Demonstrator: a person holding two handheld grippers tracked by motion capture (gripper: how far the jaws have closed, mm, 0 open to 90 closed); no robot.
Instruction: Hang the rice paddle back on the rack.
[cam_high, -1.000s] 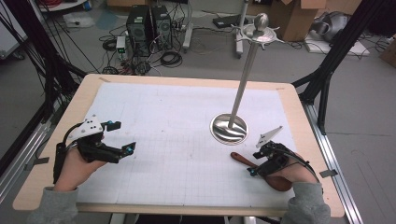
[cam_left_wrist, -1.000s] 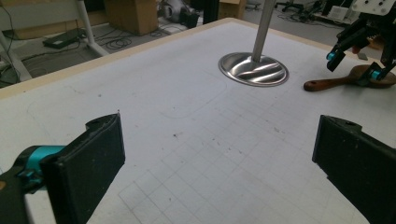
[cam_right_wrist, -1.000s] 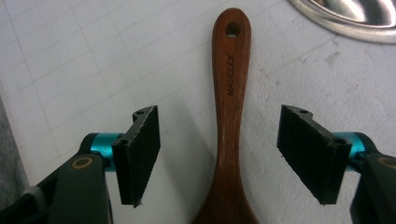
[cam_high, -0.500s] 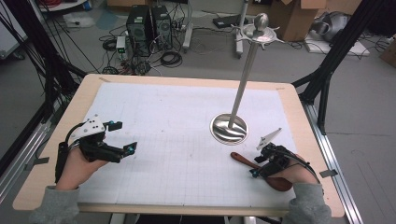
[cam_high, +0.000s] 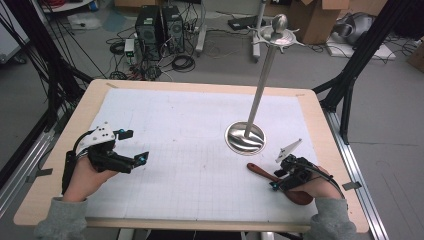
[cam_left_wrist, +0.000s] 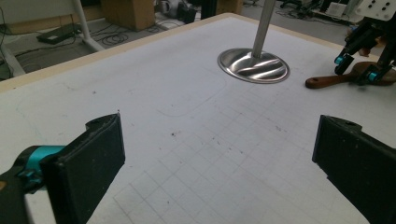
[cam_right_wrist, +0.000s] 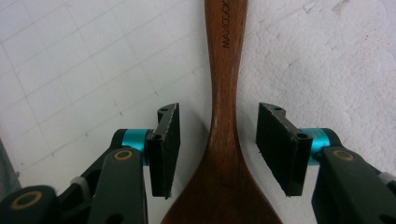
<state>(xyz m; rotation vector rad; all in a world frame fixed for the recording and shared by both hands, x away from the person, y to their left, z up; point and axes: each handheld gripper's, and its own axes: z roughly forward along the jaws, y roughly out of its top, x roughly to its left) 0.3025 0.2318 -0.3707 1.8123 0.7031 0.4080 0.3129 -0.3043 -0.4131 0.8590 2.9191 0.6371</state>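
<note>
A dark wooden spoon (cam_high: 262, 171) lies flat on the white gridded mat near the table's front right, its bowl under the person's right hand. My right gripper (cam_high: 278, 181) points down over it. In the right gripper view its jaws straddle the spoon's (cam_right_wrist: 224, 70) neck where it widens into the bowl. They have just been closing, and small gaps remain between the pads (cam_right_wrist: 168, 140) and the wood. My left gripper (cam_high: 137, 145) rests at the front left, open wide with nothing between its fingers (cam_left_wrist: 100, 149).
A tall metal stand (cam_high: 261, 80) rises from a round shiny base (cam_high: 245, 138) right of centre, just behind the spoon, and its base (cam_left_wrist: 253, 65) also shows in the left gripper view. The wooden table edge (cam_high: 200, 86) borders the mat.
The right gripper's jaws have drawn closer together over the spoon's neck. Both hands have stayed where they were.
</note>
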